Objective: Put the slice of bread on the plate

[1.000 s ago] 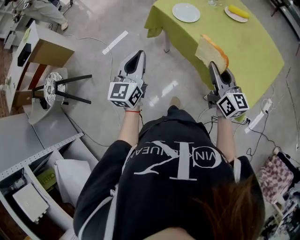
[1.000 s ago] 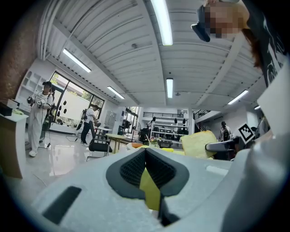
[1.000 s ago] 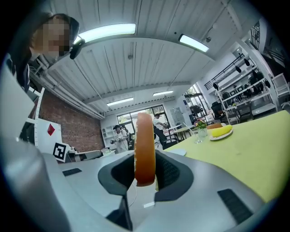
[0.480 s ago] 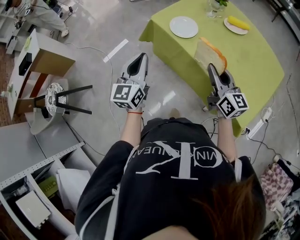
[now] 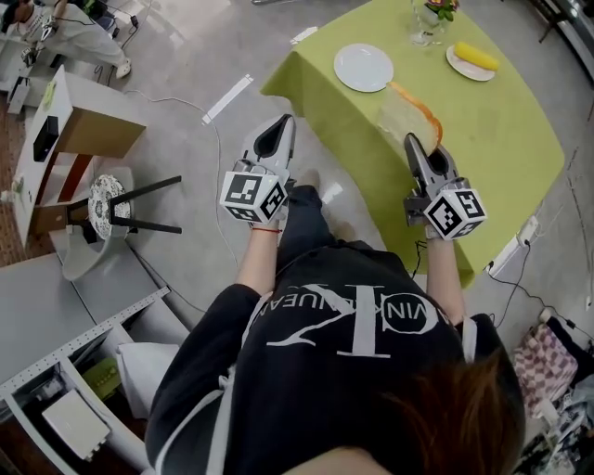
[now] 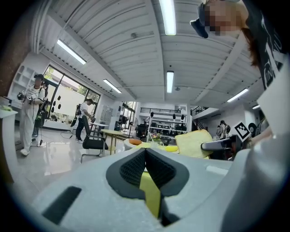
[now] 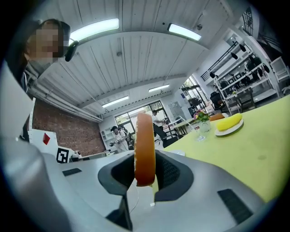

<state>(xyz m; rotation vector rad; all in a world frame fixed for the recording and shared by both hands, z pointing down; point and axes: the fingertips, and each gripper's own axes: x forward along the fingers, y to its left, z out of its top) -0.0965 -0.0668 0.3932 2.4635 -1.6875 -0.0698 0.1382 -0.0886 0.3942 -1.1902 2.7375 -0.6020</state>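
Observation:
The slice of bread (image 5: 409,113) stands on edge over the near part of the green table (image 5: 501,130), and my right gripper (image 5: 415,147) is shut on its lower edge. In the right gripper view the bread's brown crust (image 7: 145,149) rises upright between the pads. The empty white plate (image 5: 363,67) lies on the table beyond the bread, to its left. My left gripper (image 5: 275,132) is held level over the floor, left of the table corner, jaws together with nothing in them. In the left gripper view its gripper (image 6: 145,154) is shut, and the bread (image 6: 195,143) shows to the right.
A second plate with a yellow food item (image 5: 471,58) and a glass vase with flowers (image 5: 428,20) stand at the table's far side. A stool (image 5: 116,197) and a box-like stand (image 5: 82,113) are on the floor to the left. Cables and a power strip (image 5: 509,256) lie right of the table.
The person has stepped toward the table. Both grippers have moved forward, and the bread now hangs over the tablecloth nearer the white plate. Neither gripper's jaws have changed.

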